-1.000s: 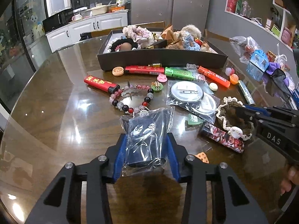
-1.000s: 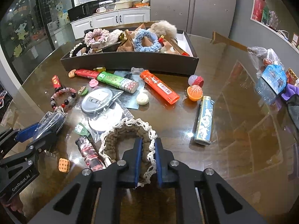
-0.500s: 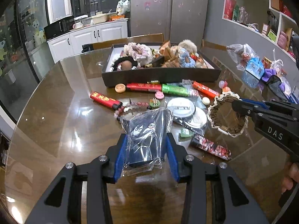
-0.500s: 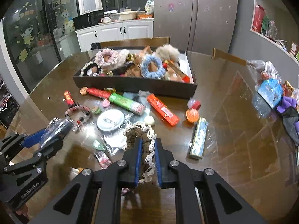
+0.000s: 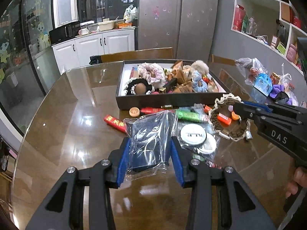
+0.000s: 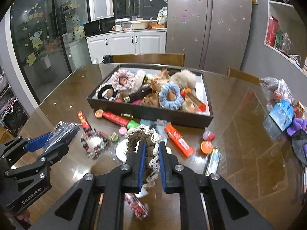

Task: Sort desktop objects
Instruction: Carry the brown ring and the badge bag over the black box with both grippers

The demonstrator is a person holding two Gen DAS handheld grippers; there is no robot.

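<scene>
Advice: carry both loads to the long black cardboard box (image 6: 153, 113) at twelve o'clock and release low. Left gripper (image 5: 148, 151) clamps one clear plastic packet (image 5: 151, 134); right gripper (image 6: 151, 161) pinches one brown lace-edged scrunchie (image 6: 143, 138) narrowly. Two loads are aloft above one glass-topped table (image 5: 67, 134).

Clear plastic pouch (image 5: 150, 141) w/ dark cartoon-face item inside, held upright off the counter. Brown braided scrunchie (image 6: 143, 143) w/ cream lace trim, also lifted, hanging limp. Black box (image 6: 153, 113) behind, packed w/ scrunchies & small bits.
</scene>
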